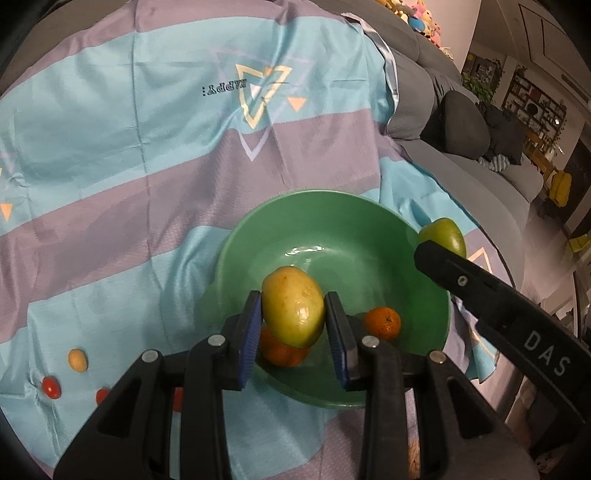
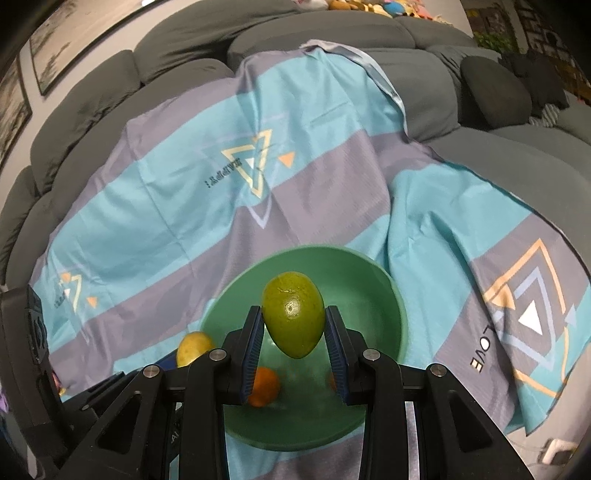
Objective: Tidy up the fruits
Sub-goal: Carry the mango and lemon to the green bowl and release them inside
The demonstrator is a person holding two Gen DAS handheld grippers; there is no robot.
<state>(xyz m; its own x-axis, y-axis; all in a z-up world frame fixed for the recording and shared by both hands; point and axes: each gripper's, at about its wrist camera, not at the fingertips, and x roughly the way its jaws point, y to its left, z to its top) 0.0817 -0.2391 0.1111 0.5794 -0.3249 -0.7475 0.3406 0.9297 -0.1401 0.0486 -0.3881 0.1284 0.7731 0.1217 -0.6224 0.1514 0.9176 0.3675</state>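
Observation:
A green bowl point(image 1: 314, 221) sits on a striped blue and purple cloth; it also shows in the right wrist view point(image 2: 369, 280). My left gripper point(image 1: 293, 321) is shut on a yellow-green fruit point(image 1: 293, 310) and holds it above the bowl. Two oranges point(image 1: 384, 321) lie in the bowl. My right gripper point(image 2: 293, 325) is shut on a green fruit point(image 2: 293, 317) above the bowl. That green fruit point(image 1: 445, 234) and the right gripper's arm show at the bowl's right rim in the left wrist view. The yellow-green fruit point(image 2: 194, 347) shows at left in the right wrist view.
A small yellow fruit point(image 1: 77, 360) and red cherry tomatoes point(image 1: 51, 387) lie on the cloth point(image 1: 147, 147) left of the bowl. The cloth covers a grey sofa point(image 2: 258, 33) with dark cushions point(image 2: 495, 88) at the right.

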